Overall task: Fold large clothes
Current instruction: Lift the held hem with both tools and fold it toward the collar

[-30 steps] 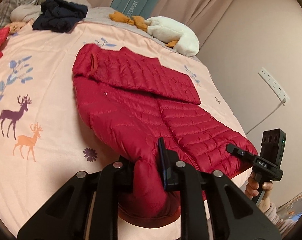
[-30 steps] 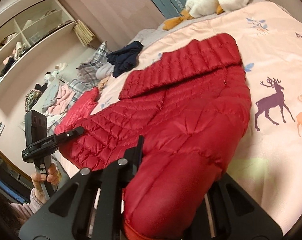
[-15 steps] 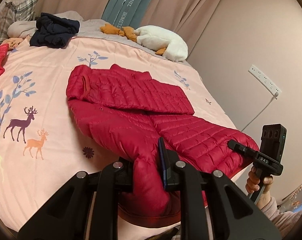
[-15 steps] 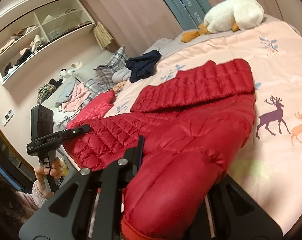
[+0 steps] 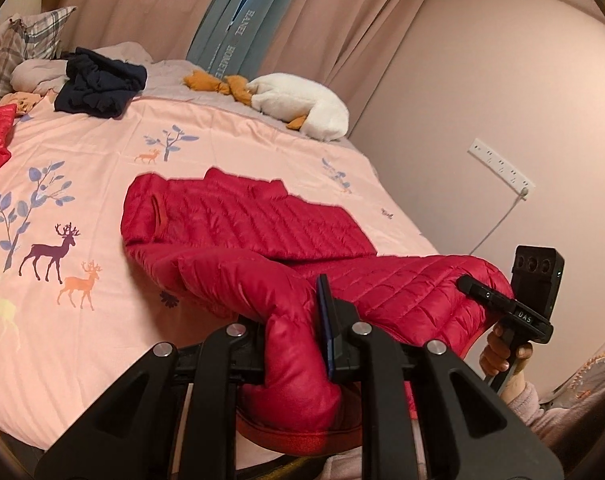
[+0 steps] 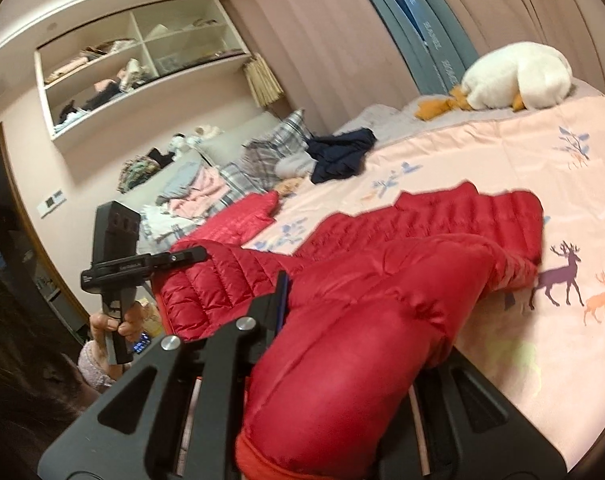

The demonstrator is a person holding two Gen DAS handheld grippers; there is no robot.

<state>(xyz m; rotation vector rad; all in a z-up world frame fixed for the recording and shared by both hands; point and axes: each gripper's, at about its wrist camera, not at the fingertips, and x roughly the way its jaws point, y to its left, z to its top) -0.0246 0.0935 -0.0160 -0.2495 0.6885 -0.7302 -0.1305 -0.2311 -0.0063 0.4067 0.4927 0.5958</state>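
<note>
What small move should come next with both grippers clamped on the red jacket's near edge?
Probably carry both grips forward toward the collar. The left gripper and right gripper each pinch the red jacket's lifted hem, while its far half lies flat on the bedspread, so the fold is only begun.

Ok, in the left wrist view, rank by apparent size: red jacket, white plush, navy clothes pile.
1. Red jacket, by far, though nearest the camera.
2. White plush and navy clothes pile: too alike to rank.
</note>
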